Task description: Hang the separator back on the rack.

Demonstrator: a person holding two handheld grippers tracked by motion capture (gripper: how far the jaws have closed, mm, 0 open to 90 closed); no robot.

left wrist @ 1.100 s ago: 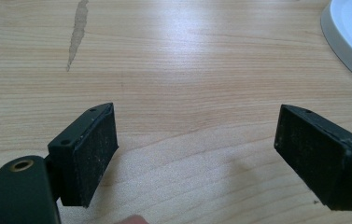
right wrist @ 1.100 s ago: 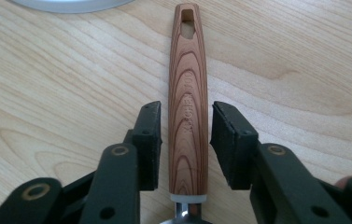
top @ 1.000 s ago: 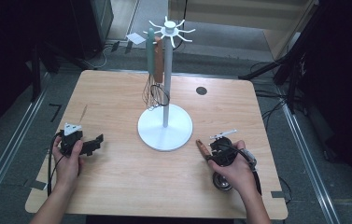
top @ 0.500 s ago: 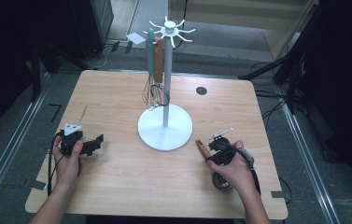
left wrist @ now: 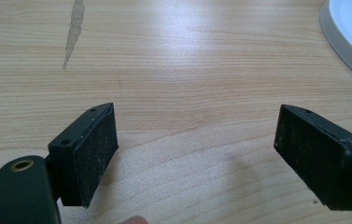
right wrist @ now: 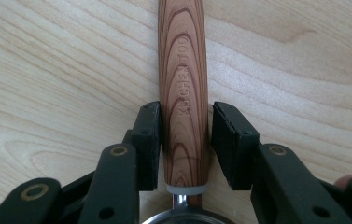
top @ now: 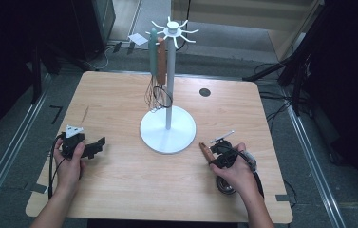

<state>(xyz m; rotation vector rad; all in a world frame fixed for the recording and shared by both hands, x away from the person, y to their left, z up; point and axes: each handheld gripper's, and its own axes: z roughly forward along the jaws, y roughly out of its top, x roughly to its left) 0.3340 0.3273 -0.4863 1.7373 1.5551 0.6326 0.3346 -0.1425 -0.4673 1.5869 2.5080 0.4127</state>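
Lying flat on the table [top: 119,109], the wooden handle [right wrist: 183,88] sits between the 2 jaws of the right gripper [right wrist: 185,144]. The left pad looks like it touches the wood, but a thin gap shows by the right pad, so the jaws are not squeezing it. They have just been opening a little, with the handle between them. From high up, the handle [top: 206,152] pokes out of the right gripper [top: 221,159] toward the white stand [top: 168,129], near its round base. A metal part joins the handle at the bottom of the right gripper view. The left gripper [left wrist: 197,154] has its jaws spread wide over bare wood. From high up, the left gripper [top: 84,147] rests well apart from the stand. 2 whisks [top: 156,90] hang on the stand.
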